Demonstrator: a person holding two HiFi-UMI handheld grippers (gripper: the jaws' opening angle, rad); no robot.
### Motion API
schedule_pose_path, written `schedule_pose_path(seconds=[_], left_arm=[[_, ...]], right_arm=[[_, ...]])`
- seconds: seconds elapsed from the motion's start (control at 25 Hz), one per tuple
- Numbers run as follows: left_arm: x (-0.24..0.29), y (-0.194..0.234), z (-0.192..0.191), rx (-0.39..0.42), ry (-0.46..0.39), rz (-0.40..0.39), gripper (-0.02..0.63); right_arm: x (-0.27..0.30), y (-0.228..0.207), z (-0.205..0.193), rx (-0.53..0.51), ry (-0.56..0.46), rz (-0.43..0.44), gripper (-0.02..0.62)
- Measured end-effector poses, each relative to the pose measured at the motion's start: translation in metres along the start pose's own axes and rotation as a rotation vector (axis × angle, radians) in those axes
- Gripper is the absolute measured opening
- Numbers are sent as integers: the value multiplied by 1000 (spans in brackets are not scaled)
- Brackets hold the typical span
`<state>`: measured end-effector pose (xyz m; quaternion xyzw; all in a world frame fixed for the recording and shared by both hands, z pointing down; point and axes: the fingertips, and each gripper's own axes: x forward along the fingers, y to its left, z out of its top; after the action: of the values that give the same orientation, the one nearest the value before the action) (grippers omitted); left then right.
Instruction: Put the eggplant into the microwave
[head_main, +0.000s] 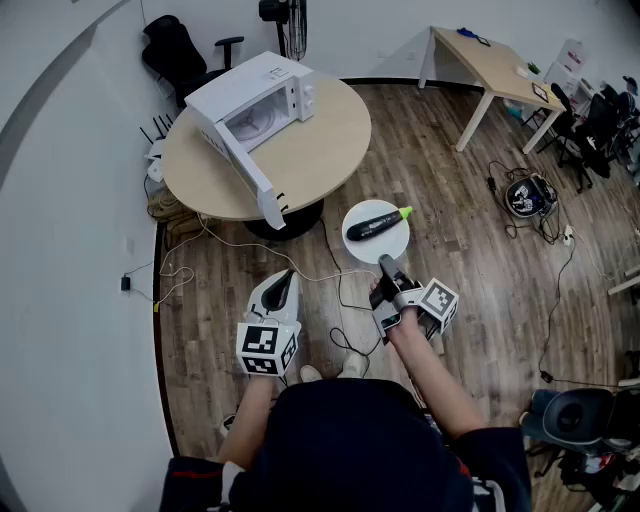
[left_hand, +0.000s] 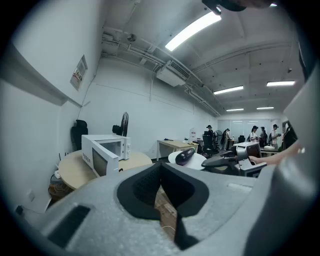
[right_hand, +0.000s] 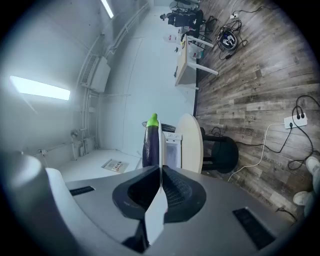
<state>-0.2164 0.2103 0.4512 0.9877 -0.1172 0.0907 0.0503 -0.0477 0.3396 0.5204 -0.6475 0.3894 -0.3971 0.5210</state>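
A dark purple eggplant (head_main: 375, 225) with a green stem lies on a white plate (head_main: 396, 246) that hangs in the air over the wooden floor. My right gripper (head_main: 384, 264) is shut on the plate's near rim. In the right gripper view the plate (right_hand: 160, 150) runs edge-on between the jaws, with the eggplant (right_hand: 149, 145) beyond them. The white microwave (head_main: 255, 95) stands on a round table (head_main: 325, 150), its door (head_main: 245, 165) swung open. My left gripper (head_main: 285, 283) is lower left, shut and holding nothing. The left gripper view shows the microwave (left_hand: 102, 150) and the eggplant (left_hand: 185, 156).
Cables (head_main: 330, 290) trail over the floor under the grippers. A black chair (head_main: 180, 50) stands behind the round table and a wooden desk (head_main: 495, 65) at the back right. A white wall runs along the left. People (left_hand: 255, 135) stand far off.
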Motion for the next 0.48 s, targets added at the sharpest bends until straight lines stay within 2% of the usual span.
schedule_pose_path(seconds=[0.48], left_arm=[[15, -19, 3, -1, -1, 26, 15]], right_arm=[[0, 3, 20, -18, 24, 25, 21]])
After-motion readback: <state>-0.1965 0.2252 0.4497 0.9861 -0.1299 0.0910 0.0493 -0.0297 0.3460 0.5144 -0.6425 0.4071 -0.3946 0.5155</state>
